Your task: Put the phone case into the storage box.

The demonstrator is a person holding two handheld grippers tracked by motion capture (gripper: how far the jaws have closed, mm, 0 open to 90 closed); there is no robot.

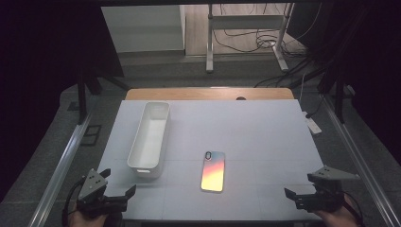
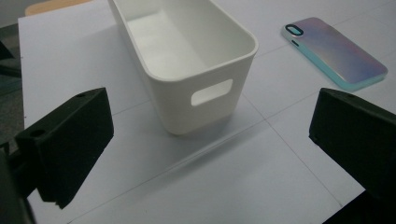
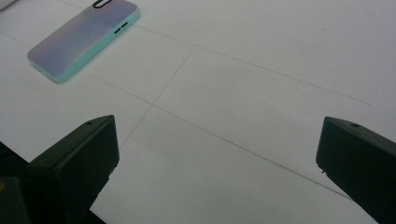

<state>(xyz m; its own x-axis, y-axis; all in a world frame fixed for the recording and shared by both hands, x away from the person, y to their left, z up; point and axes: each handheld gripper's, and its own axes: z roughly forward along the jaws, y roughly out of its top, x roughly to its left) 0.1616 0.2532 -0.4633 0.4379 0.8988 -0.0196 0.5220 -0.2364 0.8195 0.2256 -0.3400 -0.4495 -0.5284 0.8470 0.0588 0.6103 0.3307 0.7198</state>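
Observation:
A phone (image 1: 213, 170) in an iridescent pink-orange case with a mint rim lies flat near the table's front middle; it also lies at the top right of the left gripper view (image 2: 334, 51) and the top left of the right gripper view (image 3: 84, 37). A long white bin (image 1: 150, 134) with a handle slot stands left of it, empty inside (image 2: 187, 51). My left gripper (image 1: 118, 182) hovers at the front left corner, jaws wide open and empty. At the front right corner my right gripper (image 1: 299, 185) is open too, with bare table between its jaws.
The white table top (image 1: 255, 137) has faint grid lines and a wooden strip (image 1: 208, 93) along its far edge. Metal rails run down both sides. Beyond the table stand a frame's legs and loose cables (image 1: 255, 40) on the floor.

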